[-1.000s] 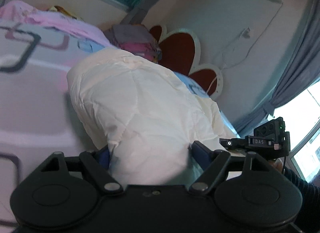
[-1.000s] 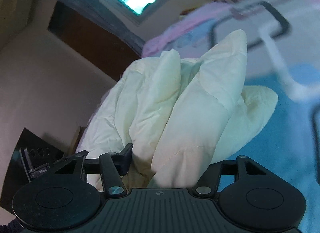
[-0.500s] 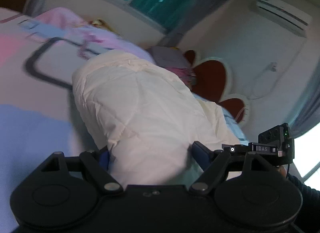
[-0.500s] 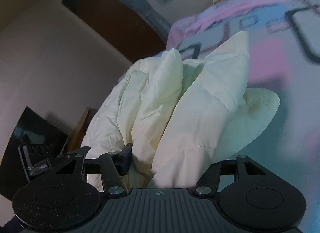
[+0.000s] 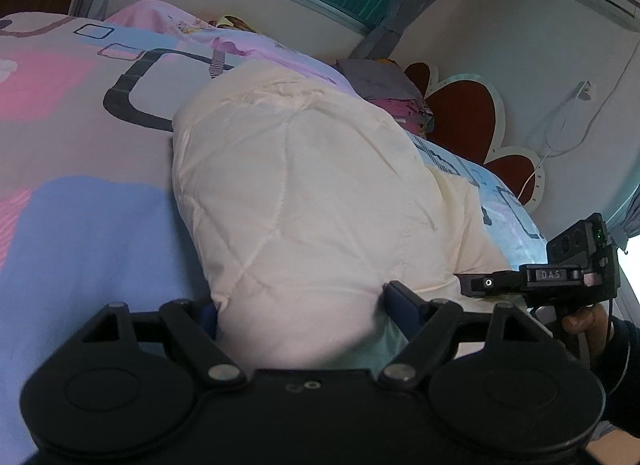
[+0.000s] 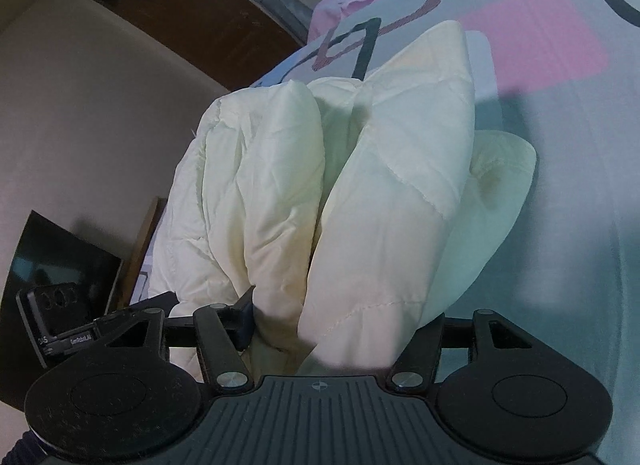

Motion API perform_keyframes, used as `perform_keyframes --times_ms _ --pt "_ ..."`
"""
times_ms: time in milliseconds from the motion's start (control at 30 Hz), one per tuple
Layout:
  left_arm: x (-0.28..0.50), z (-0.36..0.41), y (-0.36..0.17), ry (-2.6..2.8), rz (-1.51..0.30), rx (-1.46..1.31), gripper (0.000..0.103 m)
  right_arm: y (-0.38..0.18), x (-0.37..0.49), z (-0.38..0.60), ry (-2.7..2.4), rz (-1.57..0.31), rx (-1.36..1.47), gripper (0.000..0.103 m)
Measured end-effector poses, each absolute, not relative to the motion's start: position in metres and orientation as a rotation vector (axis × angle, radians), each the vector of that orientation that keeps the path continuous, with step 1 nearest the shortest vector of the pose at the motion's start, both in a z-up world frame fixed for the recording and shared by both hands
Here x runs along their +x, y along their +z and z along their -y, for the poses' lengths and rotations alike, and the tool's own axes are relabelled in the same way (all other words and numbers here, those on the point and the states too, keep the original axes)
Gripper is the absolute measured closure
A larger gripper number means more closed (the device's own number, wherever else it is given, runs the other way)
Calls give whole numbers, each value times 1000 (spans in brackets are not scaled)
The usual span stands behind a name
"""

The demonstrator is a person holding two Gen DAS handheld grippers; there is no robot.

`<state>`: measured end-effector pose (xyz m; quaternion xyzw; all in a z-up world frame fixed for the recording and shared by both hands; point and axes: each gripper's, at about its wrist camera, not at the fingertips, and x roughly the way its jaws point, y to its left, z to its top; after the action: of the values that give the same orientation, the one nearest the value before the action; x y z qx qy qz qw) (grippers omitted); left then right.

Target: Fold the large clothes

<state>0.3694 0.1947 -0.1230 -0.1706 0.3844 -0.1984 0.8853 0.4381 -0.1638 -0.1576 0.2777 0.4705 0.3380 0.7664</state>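
- The left gripper (image 5: 300, 305) pinches a thick fold of the cream quilted garment (image 5: 304, 193); its jaws stand wide, and the padded cloth fills the whole gap and bulges over both blue pads.
- In the left wrist view the garment rises from the jaws toward 12 o'clock as one big rounded bundle with diamond stitching, and it lies over the bed (image 5: 76, 233).
- The bed cover has blue and pink blocks and dark rounded outlines; it spreads from 9 o'clock to 11 o'clock of the bundle.
- At 1 o'clock of the bundle there is a small pile of grey and pink cloth (image 5: 384, 81), and beside it, at 2 o'clock, a red headboard (image 5: 464, 113) with a white edge stands against the wall.
- At 3 o'clock in this view the right gripper (image 5: 540, 277) is seen from the side, with a hand (image 5: 584, 321) in a dark sleeve under it.
- The right gripper (image 6: 344, 321) also pinches the garment (image 6: 384, 169): several puffy folds are gathered between its jaws, and the cloth presses against both sides.
- In the right wrist view the folds stand up toward 12 o'clock, two long lobes side by side and a smaller one at 2 o'clock, all above the bed (image 6: 580, 225).
- At 9 o'clock of this view the left gripper (image 6: 68, 329) shows at the edge, and a dark flat panel (image 6: 48, 257) leans on the wall behind it.
- A white cable (image 5: 568, 121) hangs on the wall at 3 o'clock of the headboard.
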Motion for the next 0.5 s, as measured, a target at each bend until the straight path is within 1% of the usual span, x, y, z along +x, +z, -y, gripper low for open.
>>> perform_keyframes --times_ms 67,100,133,167,200,267,300,333,400,433,467,500 --pt "374 -199 -125 -415 -803 -354 22 -150 434 171 724 -1020 606 45" --pt "372 -201 -126 -416 -806 -351 21 -144 427 176 717 -1019 608 43" --pt "373 -203 -126 -412 -813 -346 18 -143 425 179 703 -1019 605 39" --pt "374 -204 -125 -408 -818 -335 17 -140 421 183 685 -1014 595 30" --pt "373 -205 -123 -406 -818 -321 16 -138 418 189 669 -1007 586 28" --pt "370 -213 -117 -394 -808 -294 12 -135 416 202 647 -996 593 28" --pt "367 -220 -114 -382 -797 -283 12 -130 414 211 630 -981 591 28" --pt "364 -228 -111 -371 -785 -283 15 -124 411 222 604 -959 578 28" --pt "361 -248 -104 -344 -757 -303 29 -107 407 238 522 -900 524 29" --pt "362 -256 -100 -337 -744 -318 43 -99 407 242 500 -870 506 31" --pt "366 -263 -95 -329 -731 -328 47 -91 409 245 486 -839 497 38" --pt "371 -266 -90 -314 -712 -330 47 -83 412 245 473 -816 490 50"
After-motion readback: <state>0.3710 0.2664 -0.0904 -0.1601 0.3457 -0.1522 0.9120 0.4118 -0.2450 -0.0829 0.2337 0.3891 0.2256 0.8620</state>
